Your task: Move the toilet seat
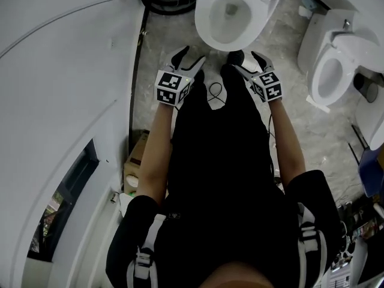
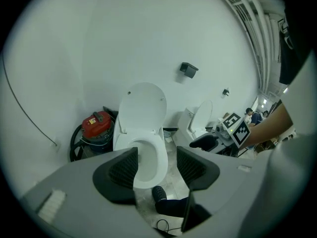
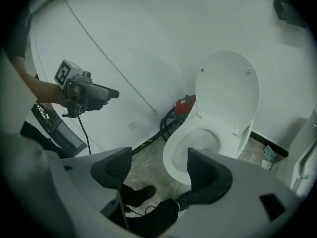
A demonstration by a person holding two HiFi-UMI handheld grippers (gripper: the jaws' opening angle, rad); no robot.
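A white toilet [image 1: 231, 14] stands just ahead of my feet, its lid [image 2: 143, 103] raised against the wall and its seat ring [image 2: 159, 158] lying flat on the bowl. My left gripper [image 1: 187, 56] hangs open and empty a short way before the bowl's front left, apart from it. My right gripper [image 1: 252, 62] is likewise open and empty at the front right. In the left gripper view the bowl shows between the open jaws [image 2: 157, 165]. The right gripper view shows the raised lid [image 3: 228, 90] and bowl rim [image 3: 173, 157] beyond its jaws [image 3: 161, 170].
A second white toilet [image 1: 336, 65] stands to the right. A red vacuum cleaner [image 2: 97, 125] with black hose sits left of the toilet by the curved white wall [image 1: 66, 71]. My shoes [image 1: 235, 57] and a cable [image 1: 215, 92] lie on the stone floor. Boxes [image 1: 137, 161] sit lower left.
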